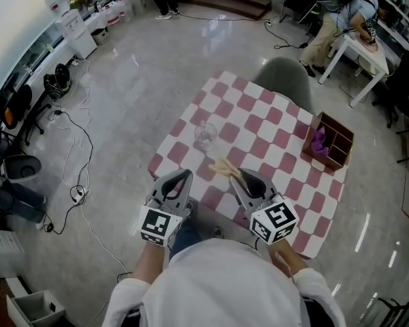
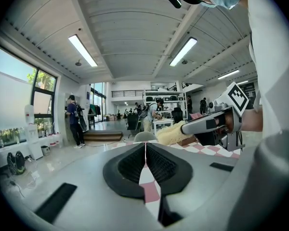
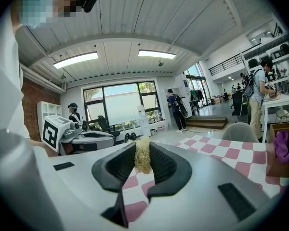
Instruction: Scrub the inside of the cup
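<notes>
A clear glass cup (image 1: 206, 136) stands upright on the pink-and-white checked table (image 1: 273, 131), a little beyond both grippers. My right gripper (image 1: 240, 177) is shut on a pale yellow fibrous scrubber (image 1: 225, 167) that sticks out past its tips toward the cup. In the right gripper view the scrubber (image 3: 144, 157) is pinched between the two black pads of my right gripper (image 3: 144, 154). My left gripper (image 1: 180, 181) hovers at the table's near edge, shut with nothing in it. In the left gripper view my left gripper (image 2: 145, 149) shows its pads closed together, and the scrubber (image 2: 174, 133) appears to the right.
A brown wooden compartment box (image 1: 330, 140) holding a purple item (image 1: 318, 142) sits at the table's right edge. A grey chair (image 1: 285, 79) stands behind the table. Cables (image 1: 78, 182) lie on the floor to the left. People stand farther back in the room.
</notes>
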The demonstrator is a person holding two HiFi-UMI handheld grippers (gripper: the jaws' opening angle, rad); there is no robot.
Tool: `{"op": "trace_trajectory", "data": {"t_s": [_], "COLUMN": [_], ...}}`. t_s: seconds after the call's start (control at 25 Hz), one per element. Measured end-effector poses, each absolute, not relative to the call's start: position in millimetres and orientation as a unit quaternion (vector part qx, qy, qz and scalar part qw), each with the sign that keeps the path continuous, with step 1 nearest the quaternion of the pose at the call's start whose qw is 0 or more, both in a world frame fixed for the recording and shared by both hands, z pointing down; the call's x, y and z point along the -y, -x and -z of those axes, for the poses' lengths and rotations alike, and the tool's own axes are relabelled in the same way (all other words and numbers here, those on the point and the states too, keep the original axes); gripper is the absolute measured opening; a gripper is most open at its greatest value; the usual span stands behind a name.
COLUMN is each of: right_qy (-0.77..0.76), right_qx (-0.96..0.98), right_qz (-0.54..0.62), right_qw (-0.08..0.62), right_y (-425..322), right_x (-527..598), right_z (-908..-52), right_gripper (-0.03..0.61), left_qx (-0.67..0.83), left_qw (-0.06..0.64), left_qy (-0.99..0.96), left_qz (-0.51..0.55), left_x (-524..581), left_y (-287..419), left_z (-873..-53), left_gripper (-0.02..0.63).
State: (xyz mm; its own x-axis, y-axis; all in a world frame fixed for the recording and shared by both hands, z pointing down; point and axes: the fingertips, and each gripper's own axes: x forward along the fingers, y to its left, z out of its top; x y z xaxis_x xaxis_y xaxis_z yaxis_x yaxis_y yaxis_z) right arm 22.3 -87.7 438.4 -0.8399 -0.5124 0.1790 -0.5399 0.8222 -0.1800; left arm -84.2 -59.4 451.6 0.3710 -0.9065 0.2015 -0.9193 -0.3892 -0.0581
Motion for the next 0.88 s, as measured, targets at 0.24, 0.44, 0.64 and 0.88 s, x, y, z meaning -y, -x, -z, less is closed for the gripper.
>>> {"op": "trace_trajectory", "data": {"t_s": [0.24, 0.44, 0.64, 0.88], "right_qy": [-0.281, -0.282, -0.284, -0.290], "right_qx": [0.951, 0.950, 0.950, 0.947], "right_qz": [-0.111, -0.108, -0.103, -0.106], "right_qw": [0.071, 0.077, 0.083, 0.086], "right_y": [-24.7, -25.4, -26.6, -28.7], "right_x": [86.2, 84.4, 84.0, 85.6], "right_z": [-441.3, -443.3, -446.1, -448.2], "right_gripper": [0.098, 0.098, 0.098, 0.098], "left_qx": [0.549, 0.546, 0.546, 0.545], "left_qw": [0.031, 0.030, 0.027, 0.022], "left_qy": [-0.829, -0.831, -0.832, -0.831], "left_qz": [-0.099, -0.100, -0.099, -0.107], "left_x": [58.1, 57.0, 57.1, 57.0], "left_y": [82.4, 80.6, 78.6, 78.1], "left_z": [-448.9, -447.7, -447.9, -449.6], "left_gripper": [0.037, 0.037, 0.037, 0.037]}}
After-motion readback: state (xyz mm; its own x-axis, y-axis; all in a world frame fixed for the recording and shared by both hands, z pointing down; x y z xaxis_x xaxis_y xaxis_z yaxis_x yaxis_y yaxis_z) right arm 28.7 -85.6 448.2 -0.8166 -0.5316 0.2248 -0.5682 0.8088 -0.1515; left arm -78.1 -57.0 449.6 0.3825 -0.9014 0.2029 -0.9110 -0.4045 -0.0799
